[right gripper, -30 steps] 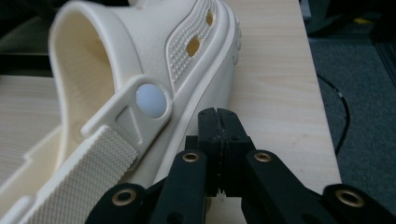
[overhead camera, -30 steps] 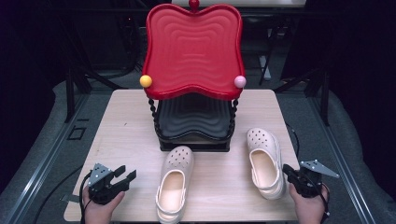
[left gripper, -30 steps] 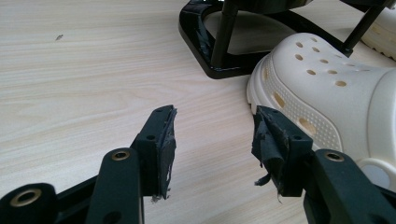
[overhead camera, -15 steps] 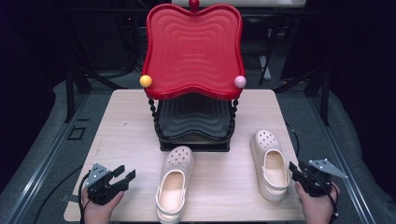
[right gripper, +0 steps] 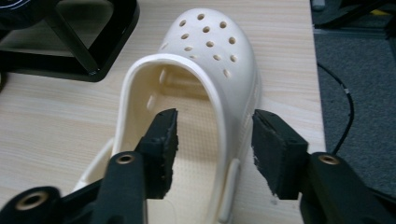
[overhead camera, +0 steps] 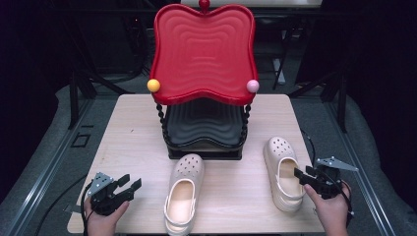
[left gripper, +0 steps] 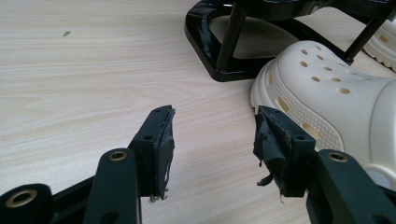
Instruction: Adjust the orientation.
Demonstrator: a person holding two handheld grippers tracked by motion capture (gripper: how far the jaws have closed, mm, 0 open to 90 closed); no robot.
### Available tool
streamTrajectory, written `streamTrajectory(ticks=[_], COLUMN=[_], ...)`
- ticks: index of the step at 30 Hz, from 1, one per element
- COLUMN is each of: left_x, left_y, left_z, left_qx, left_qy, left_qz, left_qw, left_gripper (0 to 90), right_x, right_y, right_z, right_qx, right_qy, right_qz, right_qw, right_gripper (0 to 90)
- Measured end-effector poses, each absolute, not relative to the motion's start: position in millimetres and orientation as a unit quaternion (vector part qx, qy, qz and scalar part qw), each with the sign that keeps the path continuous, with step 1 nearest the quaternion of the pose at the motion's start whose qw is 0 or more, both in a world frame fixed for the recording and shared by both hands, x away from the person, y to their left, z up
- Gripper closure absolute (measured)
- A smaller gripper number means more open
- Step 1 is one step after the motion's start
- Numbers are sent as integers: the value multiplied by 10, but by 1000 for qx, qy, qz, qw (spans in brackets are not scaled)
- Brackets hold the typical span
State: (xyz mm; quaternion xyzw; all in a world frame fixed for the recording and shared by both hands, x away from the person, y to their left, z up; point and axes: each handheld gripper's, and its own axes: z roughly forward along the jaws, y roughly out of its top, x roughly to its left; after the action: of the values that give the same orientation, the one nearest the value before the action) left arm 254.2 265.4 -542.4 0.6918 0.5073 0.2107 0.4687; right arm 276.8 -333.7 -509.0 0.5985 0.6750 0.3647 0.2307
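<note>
Two cream clogs lie toes-away on the wooden table [overhead camera: 133, 128]. The left clog [overhead camera: 184, 191] [left gripper: 327, 88] rests in front of the stand. The right clog [overhead camera: 282, 172] [right gripper: 210, 46] lies near the table's right edge. My right gripper [overhead camera: 299, 176] [right gripper: 215, 123] is at that clog's heel end, and its jaws have just been opening. One pad is inside the clog, the other outside, and the side wall stands between them untouched. My left gripper [overhead camera: 129, 182] [left gripper: 213, 121] is open and empty at the front left, a little left of the left clog.
A two-tier stand sits at the table's middle back: a red wavy upper tray [overhead camera: 202, 54] over a black lower tray [overhead camera: 204, 125], its black base [left gripper: 205, 32] [right gripper: 107, 42] just behind the clogs' toes. Grey floor and a cable [right gripper: 343, 88] lie past the right edge.
The right gripper went from shut on the right clog's side wall to wide open and drew back a little. The clog shifted slightly right and nearer. The left gripper kept still.
</note>
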Motion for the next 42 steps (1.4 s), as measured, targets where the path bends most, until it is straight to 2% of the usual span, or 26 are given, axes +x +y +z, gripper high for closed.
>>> streamTrajectory(ticks=[3,5,8,10,18,31,42], left_x=[2545,2545,2545,2544,2545,2552,2551], left_y=[2656,2667,2671,2677,2674,2680,2677], left_z=[-5425,-5422,-5425,-5422,-5430,-5442,-5443], left_qx=[691,691,687,688,686,685,687], left_qy=[507,508,510,510,512,515,514], left_qz=[211,211,211,210,210,208,207], left_qw=[470,469,473,472,473,471,471], left_gripper=[477,477,477,476,473,471,471], right_x=[2807,2847,2893,2919,3056,3032,2776], right_y=[-3293,-3254,-3206,-3188,-3150,-3099,-2985], right_z=[-5066,-5052,-5002,-4996,-5003,-5002,-4907], right_qx=[586,574,560,561,563,543,529], right_qy=[689,699,729,732,740,754,760], right_qz=[361,357,300,292,261,240,257], right_qw=[227,235,253,253,258,281,275], right_gripper=[508,572,620,635,788,842,843])
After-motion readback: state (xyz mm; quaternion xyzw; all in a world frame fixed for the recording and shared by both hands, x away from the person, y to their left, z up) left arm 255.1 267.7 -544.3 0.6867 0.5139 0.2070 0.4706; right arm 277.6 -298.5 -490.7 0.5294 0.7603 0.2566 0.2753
